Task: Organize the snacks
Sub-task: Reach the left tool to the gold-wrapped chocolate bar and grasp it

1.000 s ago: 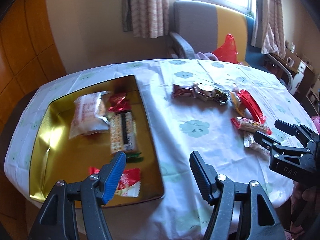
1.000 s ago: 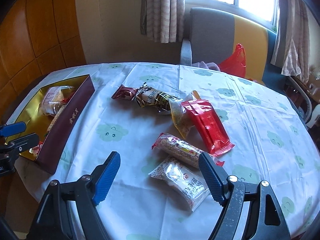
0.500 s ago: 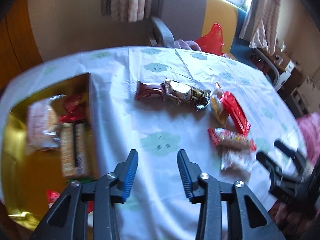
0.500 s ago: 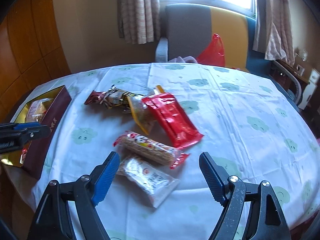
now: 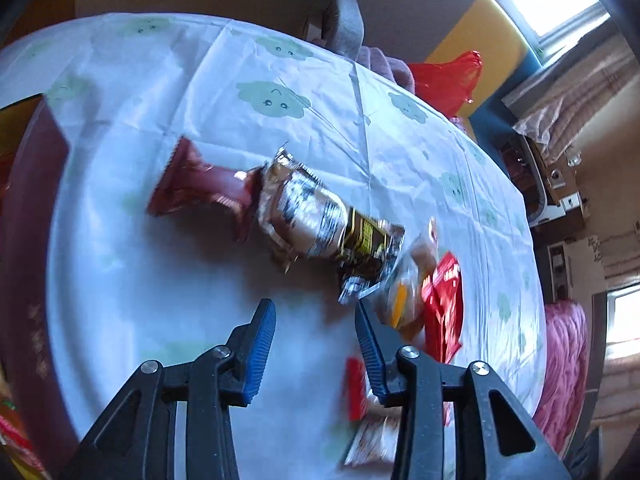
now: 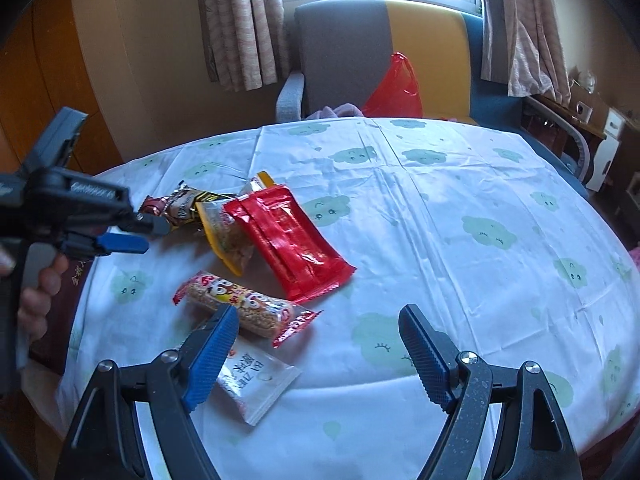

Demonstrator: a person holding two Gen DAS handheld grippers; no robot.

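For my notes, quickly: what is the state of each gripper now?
Left gripper: open, holding nothing, jaws just reopening slightly.
Right gripper: open wide, holding nothing.

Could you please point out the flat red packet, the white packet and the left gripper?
Flat red packet (image 6: 288, 240): right wrist view, wrapper's middle.
White packet (image 6: 256, 380): right wrist view, printed face.
Left gripper (image 5: 316, 316): left wrist view, between fingertips.

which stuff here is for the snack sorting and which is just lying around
For the job: red packet, silver-and-black packet, dark red wrapper, rice bar, white packet, yellow-edged packet, box.

Just there: armchair, red plastic bag, curtains.
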